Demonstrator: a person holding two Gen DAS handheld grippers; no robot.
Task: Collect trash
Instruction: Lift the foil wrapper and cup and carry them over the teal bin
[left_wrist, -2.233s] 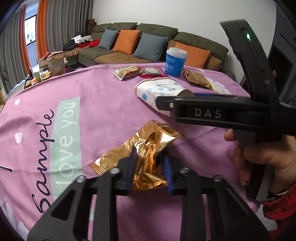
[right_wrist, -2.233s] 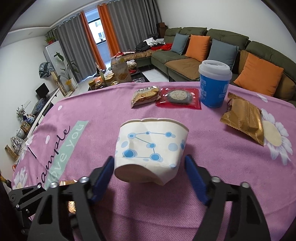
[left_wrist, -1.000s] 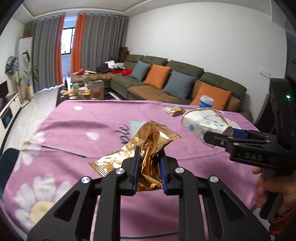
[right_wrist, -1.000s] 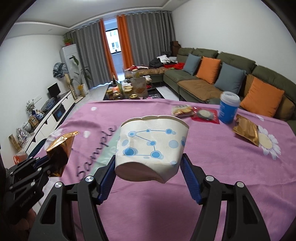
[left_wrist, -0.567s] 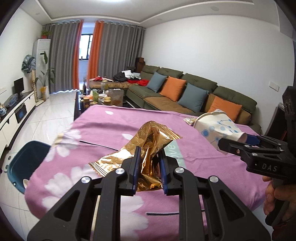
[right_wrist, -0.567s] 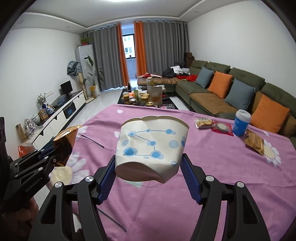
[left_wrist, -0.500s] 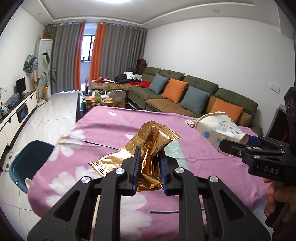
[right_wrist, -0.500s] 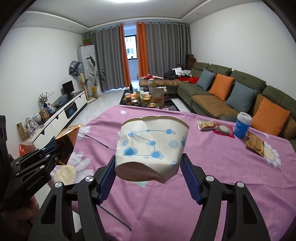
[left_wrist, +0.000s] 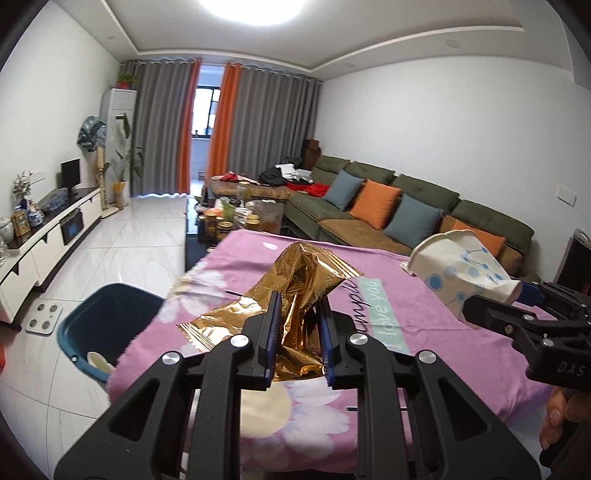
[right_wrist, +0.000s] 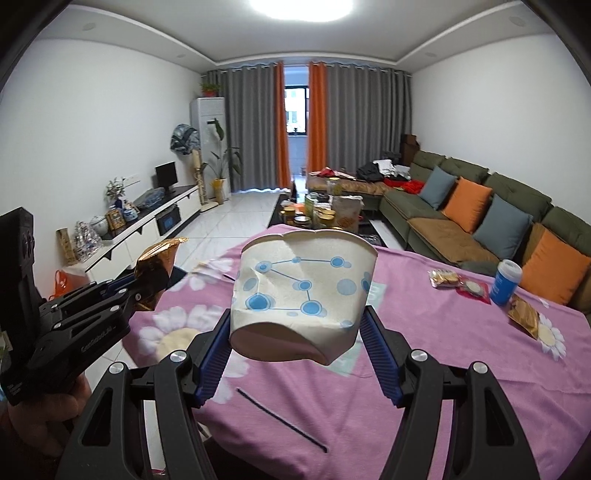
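My left gripper (left_wrist: 297, 332) is shut on a crumpled gold foil wrapper (left_wrist: 291, 284) and holds it in the air above the pink tablecloth (left_wrist: 413, 354). My right gripper (right_wrist: 295, 336) is shut on a crushed white paper cup with blue dots (right_wrist: 301, 291), also held above the table. The cup also shows at the right of the left wrist view (left_wrist: 461, 269), and the wrapper at the left of the right wrist view (right_wrist: 155, 266). A dark teal bin (left_wrist: 107, 325) stands on the floor by the table's left corner, with something pale inside.
On the table's far right lie a blue cup with a white lid (right_wrist: 504, 282), a gold wrapper (right_wrist: 524, 317) and snack packets (right_wrist: 447, 278). A green sofa (right_wrist: 480, 218), a cluttered coffee table (right_wrist: 325, 210) and a TV cabinet (right_wrist: 147, 225) stand beyond.
Both grippers have lifted their items off the table and swung left. The view now faces the room, and the teal bin has come into the left wrist view.
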